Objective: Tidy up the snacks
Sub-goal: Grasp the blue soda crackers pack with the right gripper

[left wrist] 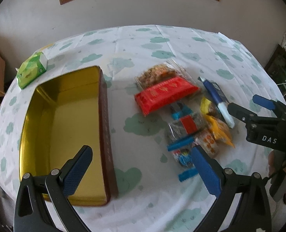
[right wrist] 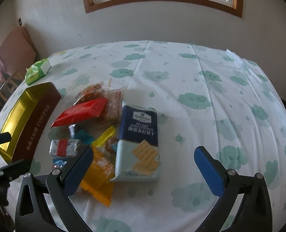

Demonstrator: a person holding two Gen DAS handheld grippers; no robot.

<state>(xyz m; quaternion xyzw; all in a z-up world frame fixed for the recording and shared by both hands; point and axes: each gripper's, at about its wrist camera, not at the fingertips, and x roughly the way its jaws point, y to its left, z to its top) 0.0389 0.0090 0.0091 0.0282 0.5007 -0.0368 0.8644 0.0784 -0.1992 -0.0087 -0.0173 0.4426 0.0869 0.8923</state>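
Both tongs, left (left wrist: 141, 171) and right (right wrist: 143, 171), gape wide, empty, above the table (right wrist: 210, 81). Beyond lie loose snacks (left wrist: 181, 112) beside the tin (left wrist: 69, 127). The cracker pack (right wrist: 138, 145) looks light, crinkly, brittle inside; grip its long edges gently.
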